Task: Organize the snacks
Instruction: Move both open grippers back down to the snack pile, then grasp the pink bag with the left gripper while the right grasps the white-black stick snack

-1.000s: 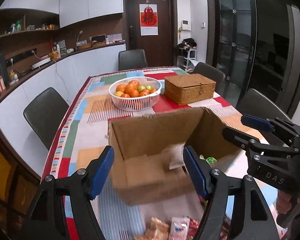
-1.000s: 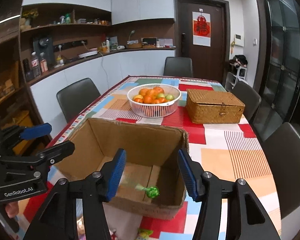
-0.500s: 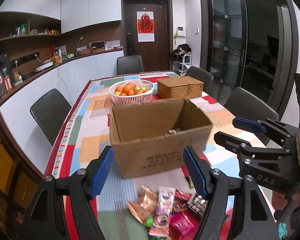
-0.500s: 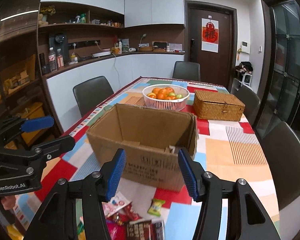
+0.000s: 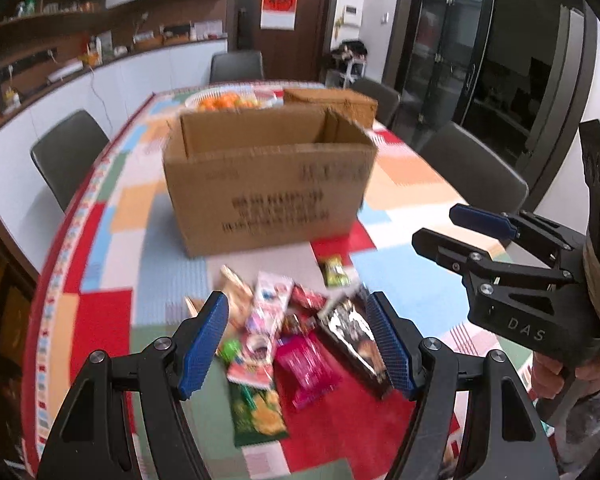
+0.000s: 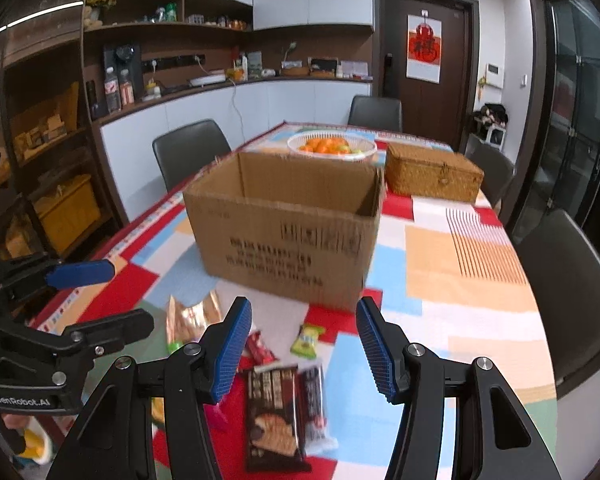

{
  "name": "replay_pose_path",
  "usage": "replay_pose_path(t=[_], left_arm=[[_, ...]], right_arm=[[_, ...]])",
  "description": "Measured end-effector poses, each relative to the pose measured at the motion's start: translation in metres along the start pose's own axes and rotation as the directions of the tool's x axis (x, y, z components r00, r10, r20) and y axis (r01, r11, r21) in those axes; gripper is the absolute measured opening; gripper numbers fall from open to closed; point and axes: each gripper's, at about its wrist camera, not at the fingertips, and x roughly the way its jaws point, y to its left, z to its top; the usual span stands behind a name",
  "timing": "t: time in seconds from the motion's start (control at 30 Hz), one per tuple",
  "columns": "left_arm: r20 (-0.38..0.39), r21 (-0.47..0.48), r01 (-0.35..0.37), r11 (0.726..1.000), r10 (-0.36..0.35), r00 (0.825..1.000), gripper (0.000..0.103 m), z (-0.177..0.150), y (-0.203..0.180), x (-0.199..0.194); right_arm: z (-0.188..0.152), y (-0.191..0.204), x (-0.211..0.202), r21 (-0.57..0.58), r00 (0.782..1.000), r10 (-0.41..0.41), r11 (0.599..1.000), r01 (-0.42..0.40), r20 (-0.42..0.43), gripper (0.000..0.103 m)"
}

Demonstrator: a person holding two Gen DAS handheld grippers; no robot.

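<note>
An open cardboard box stands on the patchwork tablecloth; it also shows in the right wrist view. A pile of snack packets lies in front of it, with a pink-white packet, a dark chocolate packet and a small green candy. My left gripper is open and empty above the pile. My right gripper is open and empty above a dark biscuit packet and the green candy. Each gripper shows in the other's view.
A white basket of oranges and a wicker box stand behind the cardboard box. Dark chairs ring the table. A counter and shelves run along the left wall. The table edge is near on the left.
Both grippers have pulled back and lowered from over the box to over the snack pile. The box's inside is now mostly out of sight. Both stay open.
</note>
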Motion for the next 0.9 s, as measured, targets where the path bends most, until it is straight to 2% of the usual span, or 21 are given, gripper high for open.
replay_pose_path(t=[0.13, 0.37, 0.53, 0.9], left_arm=[[-0.078, -0.017, 0.02, 1.0, -0.021, 0.997, 0.071, -0.017, -0.004, 0.015], [-0.202, -0.064, 0.058, 0.996, -0.07, 0.977, 0.069, -0.035, -0.009, 0.047], [-0.261, -0.088, 0.07, 0.994, -0.091, 0.961, 0.063, -0.041, -0.009, 0.067], [-0.338, -0.107, 0.041, 0.993, -0.075, 0.938, 0.054, -0.044, -0.007, 0.096]], right_arm=[[-0.018, -0.005, 0.006, 0.021, 0.998, 0.006, 1.0, -0.004, -0.056, 0.055], [-0.049, -0.016, 0.025, 0.077, 0.987, 0.018, 0.997, -0.006, -0.16, 0.055], [-0.064, -0.024, 0.038, 0.124, 0.976, 0.023, 0.992, 0.004, -0.218, 0.055], [-0.081, -0.031, 0.063, 0.138, 0.958, 0.044, 0.99, -0.005, -0.283, 0.055]])
